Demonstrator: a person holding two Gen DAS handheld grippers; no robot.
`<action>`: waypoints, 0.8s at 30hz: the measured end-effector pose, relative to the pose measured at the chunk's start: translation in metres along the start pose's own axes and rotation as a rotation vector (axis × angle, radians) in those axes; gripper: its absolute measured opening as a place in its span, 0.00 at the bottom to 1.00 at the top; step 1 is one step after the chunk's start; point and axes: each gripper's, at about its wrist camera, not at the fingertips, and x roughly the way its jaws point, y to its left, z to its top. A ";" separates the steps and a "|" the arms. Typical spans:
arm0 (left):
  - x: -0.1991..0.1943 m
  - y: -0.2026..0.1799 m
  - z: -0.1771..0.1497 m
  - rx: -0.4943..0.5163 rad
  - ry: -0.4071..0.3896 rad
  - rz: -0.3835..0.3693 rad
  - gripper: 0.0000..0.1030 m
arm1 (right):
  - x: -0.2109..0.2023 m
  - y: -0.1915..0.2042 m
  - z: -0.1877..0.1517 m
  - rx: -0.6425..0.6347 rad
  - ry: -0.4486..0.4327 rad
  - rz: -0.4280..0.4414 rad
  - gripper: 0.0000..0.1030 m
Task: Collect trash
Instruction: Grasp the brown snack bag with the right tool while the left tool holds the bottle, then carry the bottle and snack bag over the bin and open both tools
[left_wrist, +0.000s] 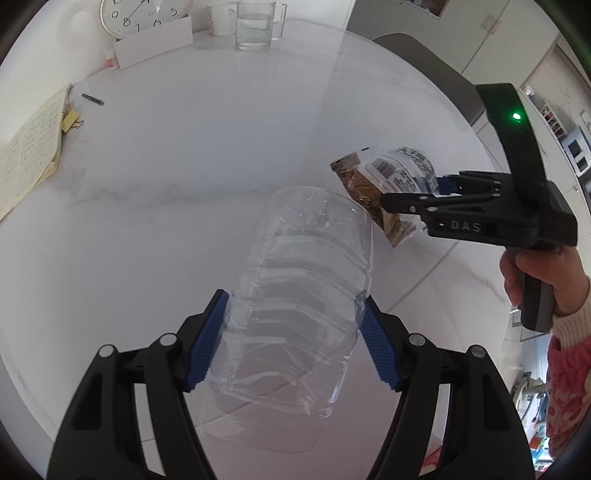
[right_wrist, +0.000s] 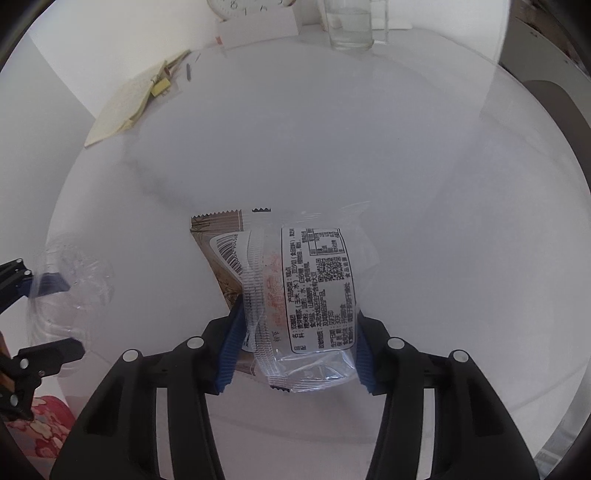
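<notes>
My left gripper (left_wrist: 291, 332) is shut on a clear, empty plastic bottle (left_wrist: 303, 266), held above the white round table (left_wrist: 184, 184) with its base pointing away from me. My right gripper (right_wrist: 295, 343) is shut on an empty snack wrapper (right_wrist: 295, 280), clear and brown with a printed label and barcode, also held above the table. In the left wrist view the right gripper (left_wrist: 439, 195) shows at the right, with the wrapper (left_wrist: 384, 184) just right of the bottle's base. In the right wrist view the left gripper (right_wrist: 51, 314) and bottle (right_wrist: 70, 288) show at the left edge.
At the table's far edge stand a glass pitcher of water (left_wrist: 256, 26), a white clock (left_wrist: 140, 14), a white card (left_wrist: 155, 40) and a cup (left_wrist: 221, 18). A yellow notepad (left_wrist: 33, 147) and a pen (left_wrist: 92, 98) lie at the left. A dark chair (left_wrist: 436, 70) stands beyond the right edge.
</notes>
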 end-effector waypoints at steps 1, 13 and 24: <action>-0.005 -0.004 -0.007 0.010 -0.007 -0.005 0.66 | -0.011 0.004 -0.014 0.020 -0.015 -0.006 0.50; -0.048 -0.056 -0.124 0.231 -0.014 -0.120 0.66 | -0.096 0.040 -0.204 0.357 -0.108 -0.100 0.50; -0.061 -0.117 -0.215 0.390 0.066 -0.240 0.66 | -0.152 0.077 -0.354 0.562 -0.102 -0.202 0.51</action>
